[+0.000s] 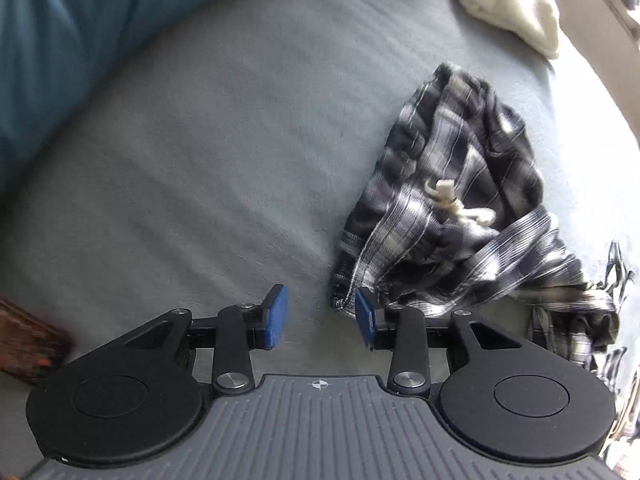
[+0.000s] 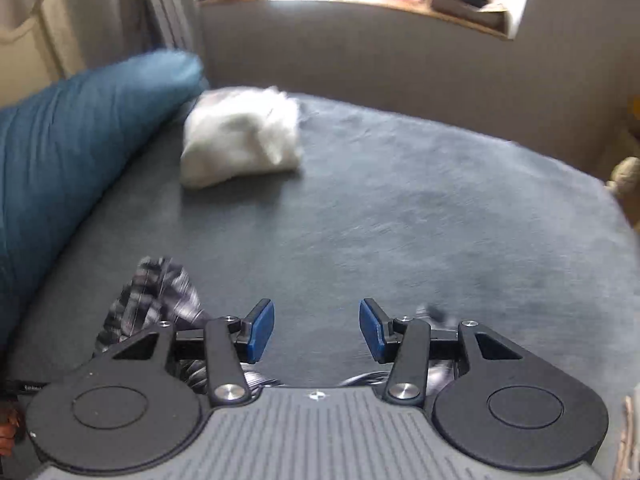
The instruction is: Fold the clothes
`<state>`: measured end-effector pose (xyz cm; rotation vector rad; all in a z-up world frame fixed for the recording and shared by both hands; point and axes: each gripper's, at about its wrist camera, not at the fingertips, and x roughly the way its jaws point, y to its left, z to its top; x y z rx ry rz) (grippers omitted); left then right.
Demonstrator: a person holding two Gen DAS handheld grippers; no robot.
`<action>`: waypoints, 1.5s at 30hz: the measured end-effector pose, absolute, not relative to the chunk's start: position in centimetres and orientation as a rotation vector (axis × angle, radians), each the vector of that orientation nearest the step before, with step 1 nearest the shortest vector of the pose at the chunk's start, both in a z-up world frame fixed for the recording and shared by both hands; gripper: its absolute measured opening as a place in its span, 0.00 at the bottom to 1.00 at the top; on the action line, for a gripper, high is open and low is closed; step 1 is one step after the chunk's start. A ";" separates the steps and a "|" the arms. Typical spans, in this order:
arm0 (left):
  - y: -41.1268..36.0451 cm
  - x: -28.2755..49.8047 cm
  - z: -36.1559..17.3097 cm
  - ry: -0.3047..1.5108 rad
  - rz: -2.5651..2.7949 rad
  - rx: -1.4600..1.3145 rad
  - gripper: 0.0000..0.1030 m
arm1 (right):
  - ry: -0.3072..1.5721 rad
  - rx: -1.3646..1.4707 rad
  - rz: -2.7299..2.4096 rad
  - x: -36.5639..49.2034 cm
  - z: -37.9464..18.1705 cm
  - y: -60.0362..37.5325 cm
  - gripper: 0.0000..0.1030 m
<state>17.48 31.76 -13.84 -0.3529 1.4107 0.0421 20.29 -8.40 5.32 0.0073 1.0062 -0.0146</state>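
A grey-blue bed cover (image 2: 400, 208), bounded by a blue pillow (image 2: 72, 152) on its left and a wall under a window sill (image 2: 360, 0) at the far edge, offers wide bare room. A white folded garment (image 2: 240, 140) lies by the pillow. Crumpled plaid shorts (image 1: 460, 208) lie just right of the left gripper (image 1: 322, 318), touching its right finger; the right gripper (image 2: 317, 330) is likewise spread, holding nothing.

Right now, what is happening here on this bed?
A person holds two grippers over a grey bed to fold clothes. A crumpled plaid garment with a white drawstring lies unfolded. The left gripper is open, with one finger at the garment's near edge, gripping nothing. The right gripper is open too and empty. A white bundle lies further back, beside a blue pillow.
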 end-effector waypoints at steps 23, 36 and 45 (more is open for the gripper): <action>26.9 13.0 8.6 0.982 0.581 -0.461 0.38 | 0.748 0.251 0.370 22.4 5.6 -24.3 0.54; 26.6 5.7 25.3 0.712 0.867 -0.505 0.51 | 0.676 0.196 0.742 29.6 10.3 -23.3 0.54; 26.4 9.7 36.7 0.782 0.804 -0.159 0.51 | 0.634 0.107 0.864 30.8 12.9 -18.7 0.54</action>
